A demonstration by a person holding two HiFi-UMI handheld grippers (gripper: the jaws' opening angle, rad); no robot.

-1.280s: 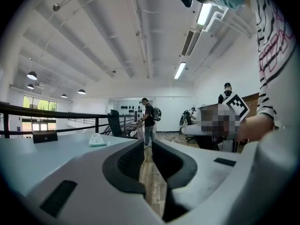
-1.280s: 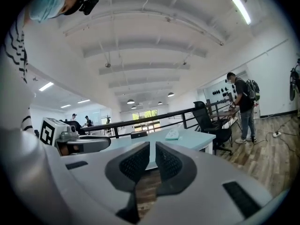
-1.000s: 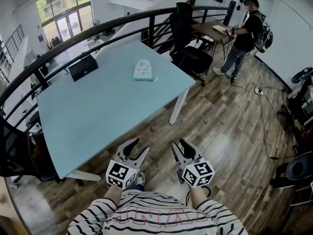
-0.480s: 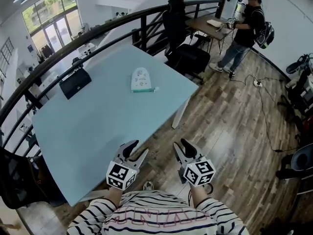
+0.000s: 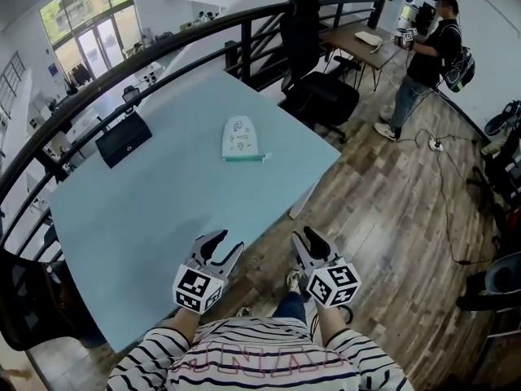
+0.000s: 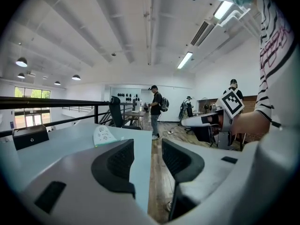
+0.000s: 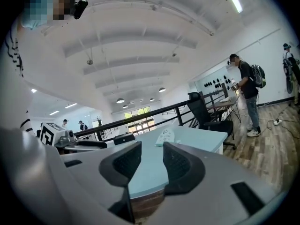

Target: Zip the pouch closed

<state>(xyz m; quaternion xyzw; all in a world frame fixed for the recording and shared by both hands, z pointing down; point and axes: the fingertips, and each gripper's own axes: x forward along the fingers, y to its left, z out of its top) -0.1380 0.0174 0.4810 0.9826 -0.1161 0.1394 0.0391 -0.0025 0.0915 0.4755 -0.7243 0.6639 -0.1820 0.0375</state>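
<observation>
I've got a smooth, matt table (image 5: 146, 210) and a wood-plank floor (image 5: 391, 218) with a slight sheen. The pouch (image 5: 238, 137) looks like soft cloth.

The pouch (image 5: 242, 139) is too small to tell whether its zip stands open or shut, and its pull cannot be picked out. The black case (image 5: 124, 138) is too small to identify. In the gripper views the near part of the surface (image 5: 163, 218) is hidden behind the left tool (image 6: 147, 146) and right tool (image 7: 152, 149)
</observation>
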